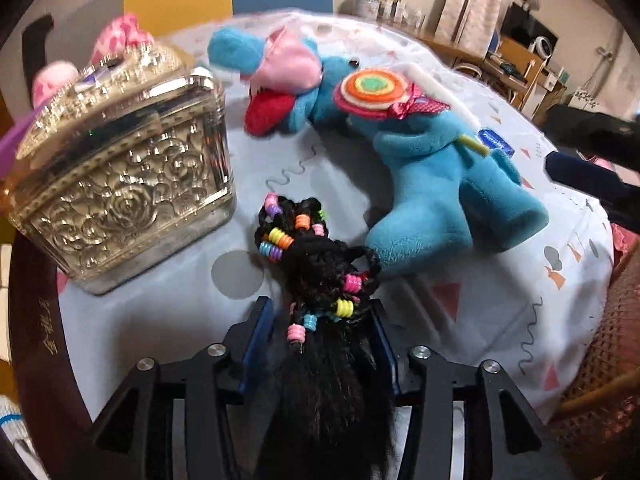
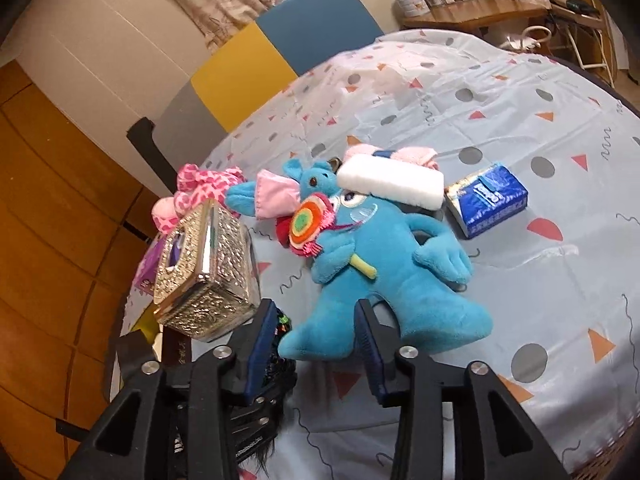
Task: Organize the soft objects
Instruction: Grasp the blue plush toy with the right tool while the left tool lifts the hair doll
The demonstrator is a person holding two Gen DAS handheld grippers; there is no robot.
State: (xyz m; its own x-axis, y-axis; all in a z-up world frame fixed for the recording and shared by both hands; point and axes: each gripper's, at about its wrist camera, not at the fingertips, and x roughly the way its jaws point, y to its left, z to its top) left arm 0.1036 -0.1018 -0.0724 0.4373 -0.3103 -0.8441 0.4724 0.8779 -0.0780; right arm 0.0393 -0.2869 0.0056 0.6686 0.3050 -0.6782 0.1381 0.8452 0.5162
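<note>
My left gripper (image 1: 322, 312) is shut on a black braided hairpiece (image 1: 320, 280) with coloured beads, held just above the tablecloth. A blue plush toy (image 1: 432, 168) with a felt lollipop lies beyond it; it also shows in the right wrist view (image 2: 380, 264). My right gripper (image 2: 316, 316) is open, its jaws on either side of the blue plush's left leg, without closing on it. A white-and-pink soft roll (image 2: 392, 182) rests on the plush's head. A pink spotted plush (image 2: 200, 188) lies behind the silver box.
An ornate silver tissue box (image 1: 120, 160) stands left of the hairpiece, also in the right wrist view (image 2: 204, 268). A blue tissue packet (image 2: 488, 200) lies right of the plush. Chairs stand at the far table edge. The patterned tablecloth (image 2: 520, 100) covers a round table.
</note>
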